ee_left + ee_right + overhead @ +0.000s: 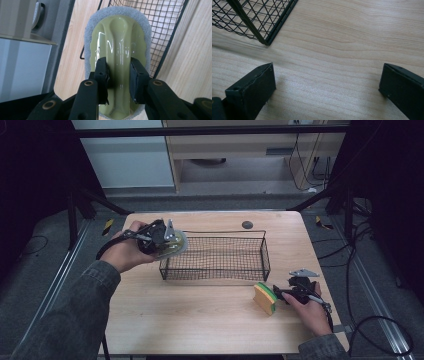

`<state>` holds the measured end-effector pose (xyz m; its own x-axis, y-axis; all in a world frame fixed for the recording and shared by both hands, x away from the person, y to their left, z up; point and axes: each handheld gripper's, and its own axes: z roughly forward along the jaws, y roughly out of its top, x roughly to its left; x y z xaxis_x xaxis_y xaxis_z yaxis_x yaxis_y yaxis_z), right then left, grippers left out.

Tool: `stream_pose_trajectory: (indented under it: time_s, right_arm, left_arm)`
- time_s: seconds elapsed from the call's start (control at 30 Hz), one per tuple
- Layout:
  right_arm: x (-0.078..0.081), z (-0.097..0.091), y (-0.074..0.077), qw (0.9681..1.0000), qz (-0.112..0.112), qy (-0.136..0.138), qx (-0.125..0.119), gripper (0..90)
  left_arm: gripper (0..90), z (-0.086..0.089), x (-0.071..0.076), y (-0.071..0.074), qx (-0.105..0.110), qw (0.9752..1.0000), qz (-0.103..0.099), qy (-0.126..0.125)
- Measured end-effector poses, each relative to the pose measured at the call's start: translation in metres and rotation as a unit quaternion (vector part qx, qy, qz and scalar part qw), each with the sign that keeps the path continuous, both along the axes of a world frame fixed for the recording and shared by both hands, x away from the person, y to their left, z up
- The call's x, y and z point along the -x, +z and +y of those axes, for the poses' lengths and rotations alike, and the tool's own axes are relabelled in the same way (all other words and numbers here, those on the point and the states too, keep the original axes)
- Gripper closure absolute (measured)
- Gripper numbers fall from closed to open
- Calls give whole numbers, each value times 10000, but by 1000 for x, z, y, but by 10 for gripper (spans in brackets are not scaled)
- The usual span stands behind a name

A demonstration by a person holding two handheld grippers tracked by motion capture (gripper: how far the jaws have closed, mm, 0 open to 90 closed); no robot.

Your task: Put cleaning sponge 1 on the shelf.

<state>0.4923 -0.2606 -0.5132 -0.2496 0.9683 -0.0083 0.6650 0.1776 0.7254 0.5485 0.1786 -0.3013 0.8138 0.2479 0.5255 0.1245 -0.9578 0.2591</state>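
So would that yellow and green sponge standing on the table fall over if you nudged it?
Probably. The sponge stands on a narrow edge, so a sideways push would likely tip it. It looks soft and light, so it may also slide on the smooth table and squash when pinched.

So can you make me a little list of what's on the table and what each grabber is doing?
table: light wood table
basket: black wire basket, nothing inside that I can see
left gripper: shut on the scrubber's green handle
scrubber: green with a grey pad, held up at the basket's left end
right gripper: jaws wide open over bare wood
sponge: yellow and green, on edge just left of the right gripper
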Motion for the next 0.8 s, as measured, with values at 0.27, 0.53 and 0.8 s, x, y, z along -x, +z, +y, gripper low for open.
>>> stream_pose_trajectory:
  time_s: [0.27,0.53,0.8]
  right_arm:
    - [0,0,0,10000,2,0,0,7]
    - [0,0,0,10000,3,-1,0,8]
    - [0,0,0,10000,-3,26,-7,8]
  left_arm:
    - [710,-11,-11,-5,-132,9998,-102,-77]
    - [710,-29,-18,-3,-142,9993,-161,-293]
    - [710,-30,-22,-3,-221,9990,-230,-327]
